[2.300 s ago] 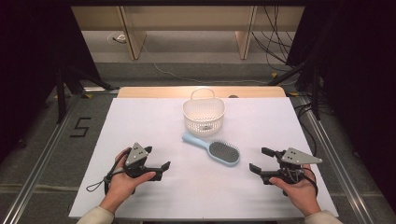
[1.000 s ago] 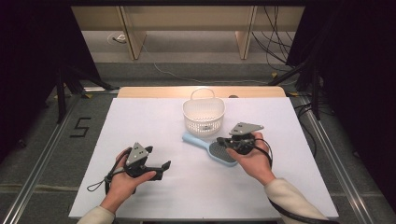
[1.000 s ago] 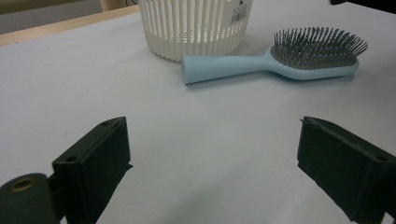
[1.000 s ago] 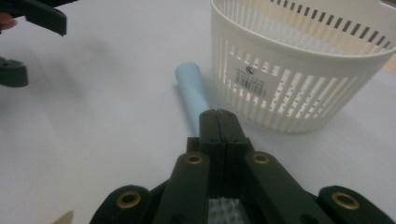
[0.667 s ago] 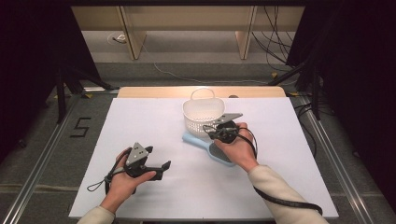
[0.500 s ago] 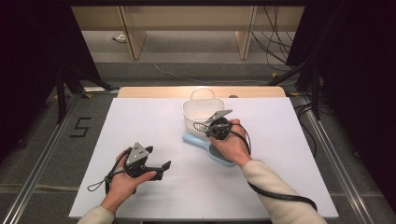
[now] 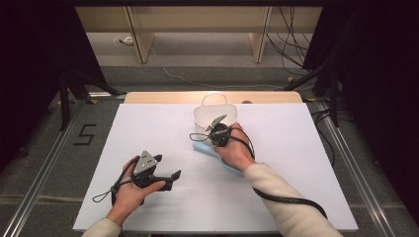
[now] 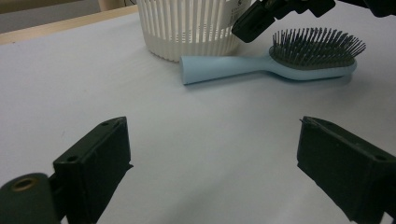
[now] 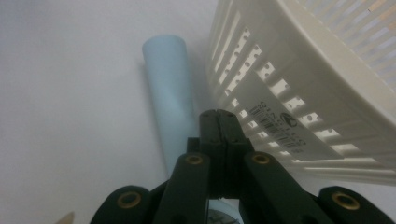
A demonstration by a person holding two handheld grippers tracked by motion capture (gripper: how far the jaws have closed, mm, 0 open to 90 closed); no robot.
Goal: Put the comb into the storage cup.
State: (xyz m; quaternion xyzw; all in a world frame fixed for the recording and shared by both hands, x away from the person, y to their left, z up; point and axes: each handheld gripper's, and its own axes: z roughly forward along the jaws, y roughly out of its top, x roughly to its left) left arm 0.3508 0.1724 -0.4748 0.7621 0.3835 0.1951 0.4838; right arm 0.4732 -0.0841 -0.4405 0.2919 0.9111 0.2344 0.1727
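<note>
High view: one basket, one hairbrush; right gripper pressed together (left gripper spread).

A white table carries a slatted basket and blue hairbrush.

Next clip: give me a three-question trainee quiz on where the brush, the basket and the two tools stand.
1. True or false: the right tool has its jaws shut and empty.
2. What does the handle of the light blue plastic hairbrush lie beside? A) white slotted plastic basket B) a metal bowl C) a book
3. Fill in: the left tool has its jaws ____ over the white table sheet.

Key: 1 true. 2 A. 3 open.
</note>
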